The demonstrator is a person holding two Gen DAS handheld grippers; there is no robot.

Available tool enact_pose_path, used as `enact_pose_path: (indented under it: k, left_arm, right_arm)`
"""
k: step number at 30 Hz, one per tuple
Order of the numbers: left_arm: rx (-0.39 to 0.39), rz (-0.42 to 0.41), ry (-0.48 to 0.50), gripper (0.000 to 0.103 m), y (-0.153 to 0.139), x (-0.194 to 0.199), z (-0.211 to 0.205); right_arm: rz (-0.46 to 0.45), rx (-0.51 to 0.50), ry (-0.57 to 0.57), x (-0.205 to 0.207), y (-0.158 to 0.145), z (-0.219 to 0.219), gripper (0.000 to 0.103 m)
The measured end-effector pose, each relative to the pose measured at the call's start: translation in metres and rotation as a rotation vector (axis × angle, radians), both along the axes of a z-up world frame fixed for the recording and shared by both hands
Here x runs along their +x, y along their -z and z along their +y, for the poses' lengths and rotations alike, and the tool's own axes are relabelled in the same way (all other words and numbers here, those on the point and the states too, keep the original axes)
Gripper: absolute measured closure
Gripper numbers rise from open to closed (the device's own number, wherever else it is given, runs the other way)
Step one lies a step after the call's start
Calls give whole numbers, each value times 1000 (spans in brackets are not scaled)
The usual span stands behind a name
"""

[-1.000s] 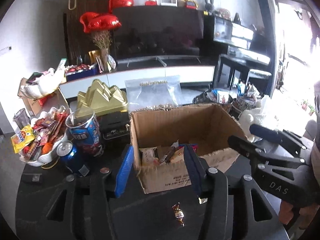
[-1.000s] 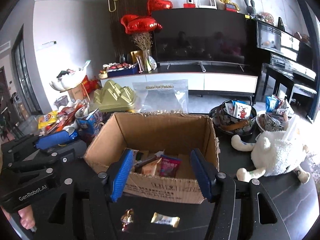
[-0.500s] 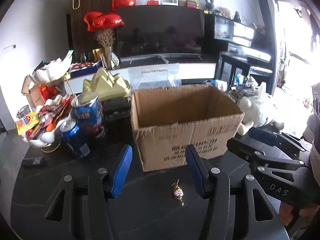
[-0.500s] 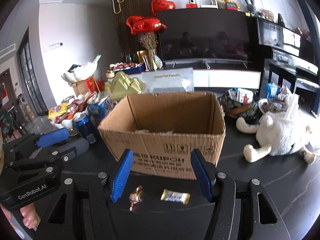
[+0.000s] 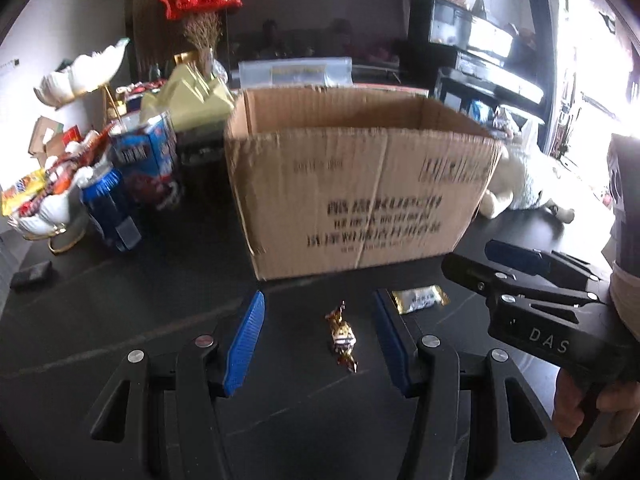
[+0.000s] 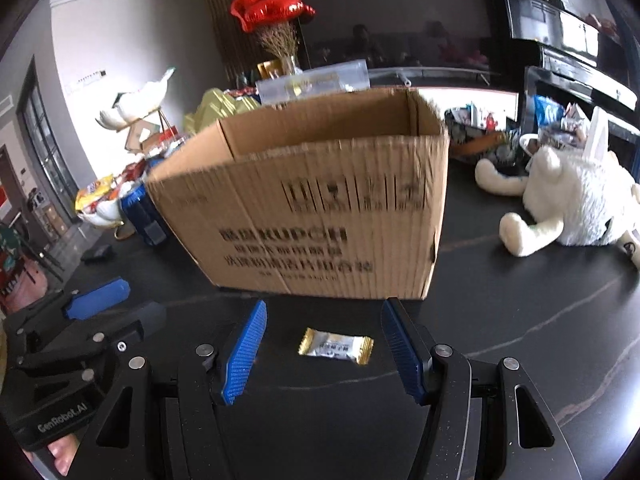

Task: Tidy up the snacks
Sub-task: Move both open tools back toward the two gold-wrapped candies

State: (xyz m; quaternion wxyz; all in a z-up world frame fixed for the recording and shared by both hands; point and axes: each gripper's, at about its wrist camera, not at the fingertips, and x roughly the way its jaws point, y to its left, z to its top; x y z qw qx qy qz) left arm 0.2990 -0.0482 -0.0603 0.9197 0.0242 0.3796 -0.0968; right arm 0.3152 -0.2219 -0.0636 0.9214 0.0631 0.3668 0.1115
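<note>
The gold-and-red twisted foil candy (image 5: 341, 336) lies on the black table (image 5: 120, 312) between my left claw's (image 5: 316, 338) spread blue pads, untouched. The gold-edged white snack packet (image 6: 336, 346) lies between my right claw's (image 6: 322, 350) spread pads, untouched. The open brown cardboard box (image 6: 312, 208) stands just behind both.

Box (image 5: 360, 184) is showing plain brown corrugated card, matt, w/ rough torn rim. Table (image 5: 120, 320) is looking like dark polished stone, faint pale veins, slight sheen. Candy (image 5: 342, 336) is glinting in crinkled gold/red foil; sachet (image 6: 336, 346) is shining w/ gold foil ends & white middle. Left gripper (image 5: 318, 340) & right gripper (image 6: 324, 350) are showing matt black plastic bodies, silver metal screws, ribbed blue pads (image 5: 244, 344). Plush (image 6: 576, 204) is looking fluffy, white cloth. Balloon (image 6: 272, 10) is gleaming, red foil. Can (image 5: 110, 208) is looking glossy blue metal.
</note>
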Motion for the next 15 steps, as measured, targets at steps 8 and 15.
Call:
enact_pose_path:
  k: [8,15]
  left_arm:
    - [-11,32,29,49,26,6,-2]
    - [-29,74,54,49,44,13,-5]
  right_arm:
    - [68,-16,-15,10,24,3,42]
    - [116,-19,-22,14,38,6,42]
